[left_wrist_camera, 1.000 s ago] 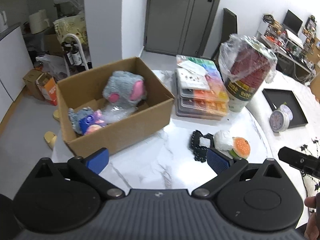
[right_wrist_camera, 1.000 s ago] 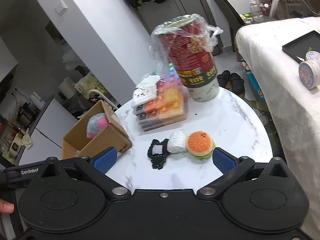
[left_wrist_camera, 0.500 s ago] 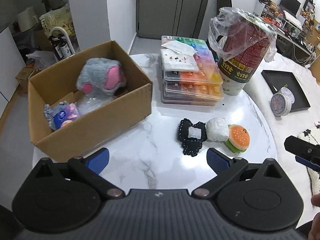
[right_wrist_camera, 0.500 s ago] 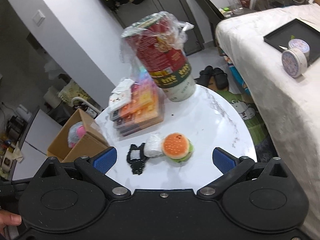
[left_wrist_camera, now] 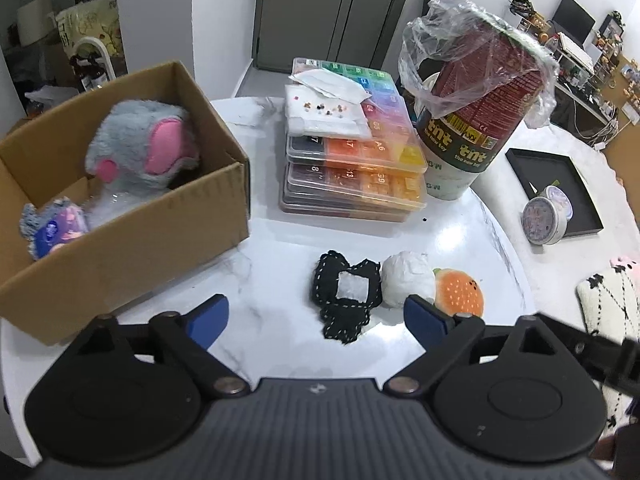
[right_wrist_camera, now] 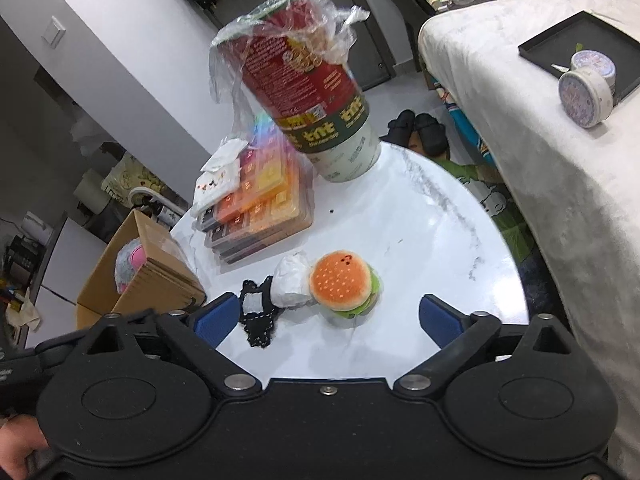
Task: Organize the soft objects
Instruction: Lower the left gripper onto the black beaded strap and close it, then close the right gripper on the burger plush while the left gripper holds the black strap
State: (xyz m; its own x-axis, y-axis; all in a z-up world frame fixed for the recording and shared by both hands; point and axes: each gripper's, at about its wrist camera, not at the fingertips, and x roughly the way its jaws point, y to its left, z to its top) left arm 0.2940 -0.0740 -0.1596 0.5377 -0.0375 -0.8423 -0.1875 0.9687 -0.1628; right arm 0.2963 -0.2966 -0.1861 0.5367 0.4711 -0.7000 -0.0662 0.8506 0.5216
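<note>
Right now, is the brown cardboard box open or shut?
Open: the brown cardboard box has no lid, and the grey plush toy inside shows.

"tnt" and "the new toy" are printed on the green band of the tall cup [left_wrist_camera: 472,112]. "A6" and "17" are marked on the bead boxes [left_wrist_camera: 356,168].

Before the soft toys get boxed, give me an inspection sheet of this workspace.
Surface: round white marble table, mostly bare near the toys.
Job's things: burger plush, white ball and black knit piece touching in a row; cardboard box holds a grey plush.
Clutter: stacked bead cases, wrapped tall cup.
Grippers: left gripper and right gripper open, jaws just narrowed slightly, nothing between them.
Cables: nothing seen on the table.
Surroundings: black tray on a covered surface.
</note>
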